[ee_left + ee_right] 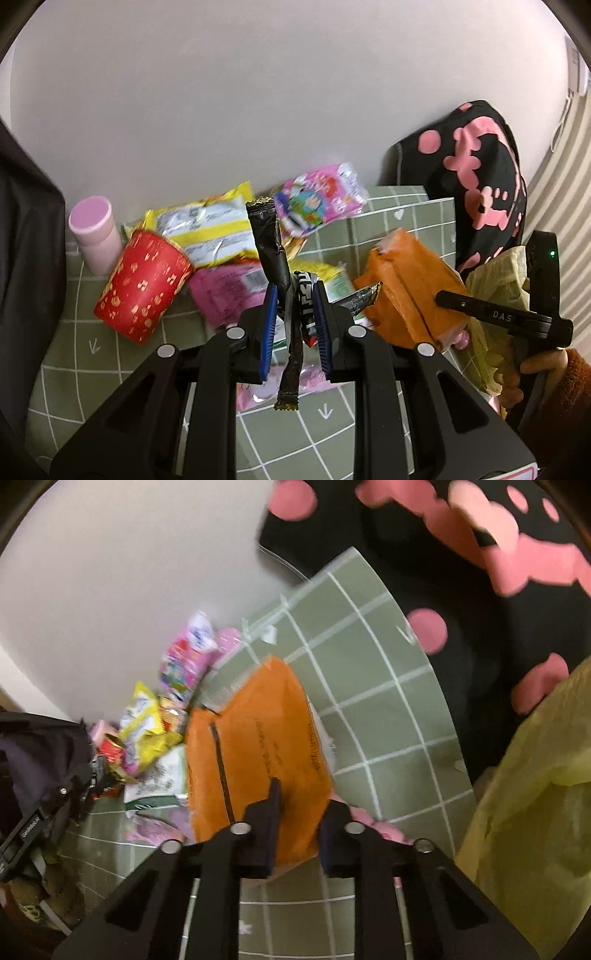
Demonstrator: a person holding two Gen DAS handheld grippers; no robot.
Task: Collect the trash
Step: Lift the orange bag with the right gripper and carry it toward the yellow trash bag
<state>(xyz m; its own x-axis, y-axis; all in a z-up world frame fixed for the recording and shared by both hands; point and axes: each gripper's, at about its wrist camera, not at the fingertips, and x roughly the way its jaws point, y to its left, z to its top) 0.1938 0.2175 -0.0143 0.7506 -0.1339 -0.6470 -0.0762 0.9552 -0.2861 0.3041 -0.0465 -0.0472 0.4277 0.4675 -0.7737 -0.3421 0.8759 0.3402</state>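
Your left gripper (294, 325) is pinching a small bundle: a long black foil wrapper (275, 258) standing up above the blue pads, plus a black-and-white printed wrapper (303, 301) between them. Tails hang loose below the pads, so the grip looks partial. Keep the squeeze firm and move slowly to the bag, or the thin foil may slide out.

The yellow trash bag (528, 794) is at your right side, next to the right gripper. Looks like the drop target. Carry the bundle over the orange pack (410, 291) rather than dragging through it.

Right gripper (297, 823): fingers spread, straddling the near end of the orange pack; contact unclear, view is blurred. If that's your next pick, close on one edge, since it's wider than the gap.

Still on the green grid mat (413, 218): red paper cup (142, 286) tipped on its side, yellow snack bag (210, 227), pink cartoon packet (319, 199), magenta pack (229, 295). The pink bottle (94, 230) stands upright by the wall, probably not trash. Black cloth with pink shapes (476, 173) is behind the mat.
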